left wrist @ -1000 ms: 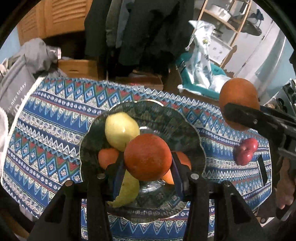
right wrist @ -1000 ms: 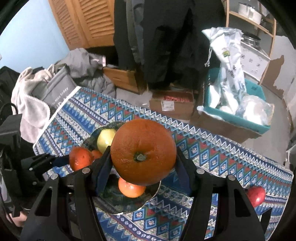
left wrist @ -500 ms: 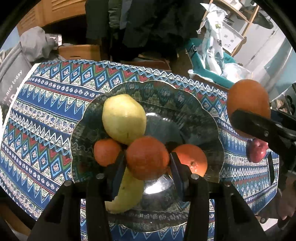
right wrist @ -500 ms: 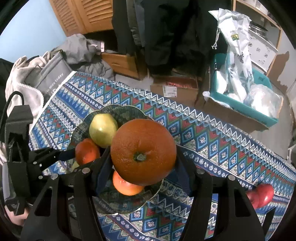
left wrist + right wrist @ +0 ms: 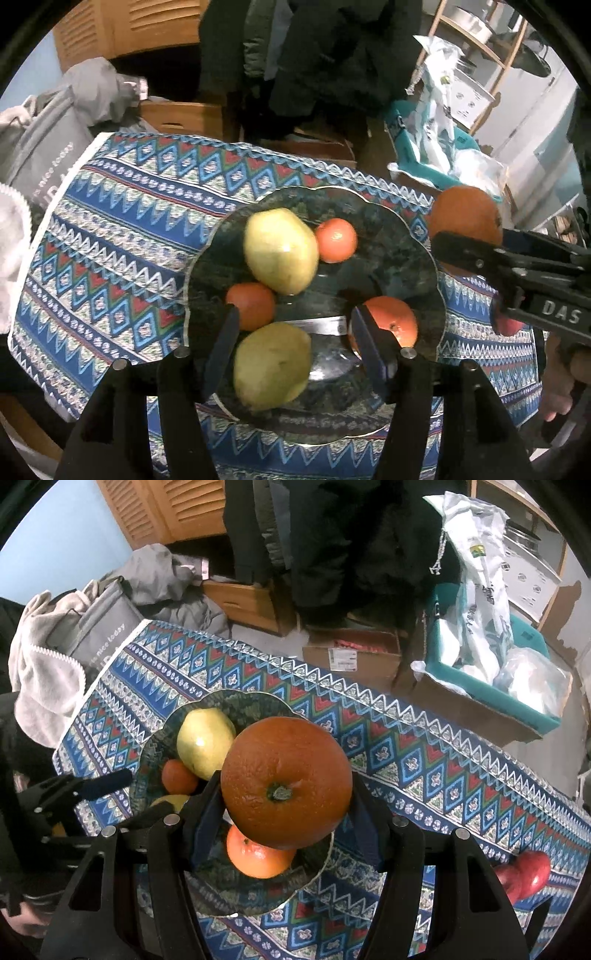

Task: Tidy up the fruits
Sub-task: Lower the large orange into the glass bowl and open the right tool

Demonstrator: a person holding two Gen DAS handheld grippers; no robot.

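Note:
A dark glass scalloped bowl (image 5: 402, 236) (image 5: 243, 698) sits on the patterned cloth. It holds two yellow-green pears (image 5: 280, 251) (image 5: 271, 365), two tangerines (image 5: 336, 240) (image 5: 251, 310) and an orange (image 5: 397, 321). My left gripper (image 5: 293, 314) hovers over the bowl with its jaws opening; nothing is pressed between them, and the lower pear lies below the gap. My right gripper (image 5: 286, 781) is shut on a large orange (image 5: 286, 782) (image 5: 463, 221), held above the bowl's right rim. Red apples (image 5: 524, 875) lie on the cloth at the right.
The cloth-covered table (image 5: 122, 229) ends close behind the bowl. Beyond it are cardboard boxes (image 5: 354, 653), a teal bin with plastic bags (image 5: 491, 657), a grey bag (image 5: 99, 627) and hanging dark coats. A person's hand (image 5: 565, 376) holds the right gripper.
My left gripper let go of the tangerine, which now lies in the bowl by the upper pear, and its jaws spread. The right gripper sank a little with the large orange.

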